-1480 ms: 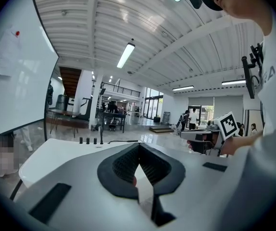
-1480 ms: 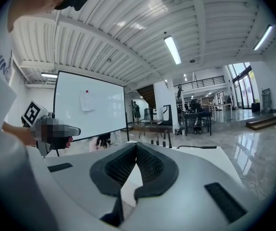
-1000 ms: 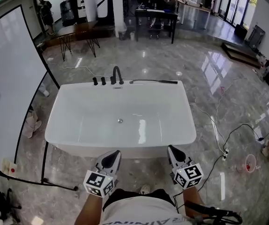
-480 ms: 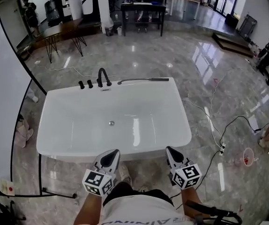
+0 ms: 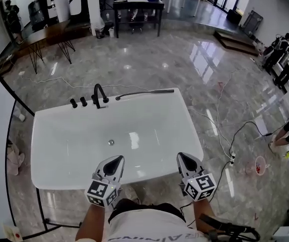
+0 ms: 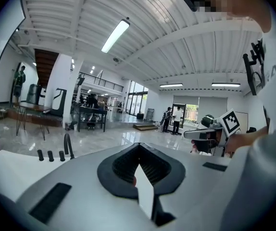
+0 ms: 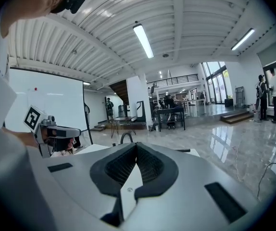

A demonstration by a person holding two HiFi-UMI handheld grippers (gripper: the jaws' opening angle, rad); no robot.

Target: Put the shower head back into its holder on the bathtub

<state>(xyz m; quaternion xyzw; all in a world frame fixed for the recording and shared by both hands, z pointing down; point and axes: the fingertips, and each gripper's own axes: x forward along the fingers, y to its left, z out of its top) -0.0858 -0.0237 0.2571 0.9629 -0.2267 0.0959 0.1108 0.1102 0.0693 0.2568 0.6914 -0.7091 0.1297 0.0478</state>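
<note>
Both claws clenched, both empty: the left gripper (image 5: 115,160) and the right gripper (image 5: 184,158), grey shells with black ribbed pads pressed together on nothing, are held side by side at the near rim of a glossy white rectangular bathtub (image 5: 192,135). Across the tub's dry basin, on the far rim, lies the slim dark wand-shaped shower head (image 5: 144,93). It rests flat along the edge and points right, well apart from either claw. Just to its left stand a black arched faucet (image 5: 100,92) and two short black knobs (image 5: 74,103). The holder itself cannot be picked out from here, and no hose is visible. The wand looks rigid and light, but its smooth, narrow body would likely be slippery and apt to roll or skid on the polished rim. The sounder grip seems to be across the handle near its middle, pads squarely on opposite sides, with care for any hose tugging from below. Loose cables (image 5: 225,130) trail over the grey marble floor (image 5: 149,59) to the right of the tub.
</note>
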